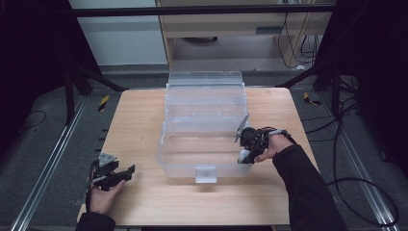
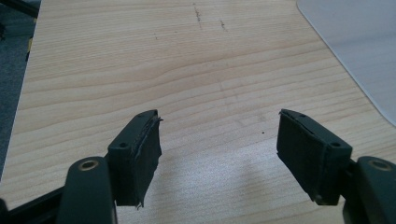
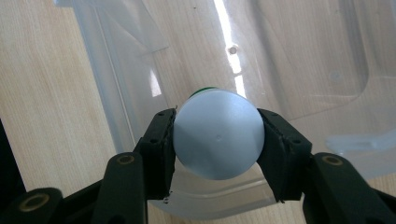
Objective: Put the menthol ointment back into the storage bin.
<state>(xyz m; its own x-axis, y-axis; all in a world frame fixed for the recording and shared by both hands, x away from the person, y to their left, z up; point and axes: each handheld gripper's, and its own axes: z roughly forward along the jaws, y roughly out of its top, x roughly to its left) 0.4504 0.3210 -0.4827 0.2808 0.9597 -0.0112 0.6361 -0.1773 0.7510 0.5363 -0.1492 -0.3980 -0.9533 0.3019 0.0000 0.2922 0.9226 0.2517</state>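
A clear plastic box point(image 1: 204, 144) with its lid folded back stands in the middle of the wooden table point(image 1: 144, 197). My right gripper point(image 1: 246, 153) hangs over the box's front right corner, shut on a white bottle point(image 3: 218, 134) with a green cap; I see the bottle's round base end-on, above the box's rim point(image 3: 116, 93). My left gripper point(image 1: 126, 172) rests near the table's front left corner, open, with bare wood between its fingers point(image 2: 137, 154).
The box's latch tab point(image 1: 205, 173) faces the front edge. Its open lid point(image 1: 204, 84) lies toward the table's far edge. Cables point(image 1: 356, 192) run over the floor at the right, and metal rails point(image 1: 43, 168) run along the left.
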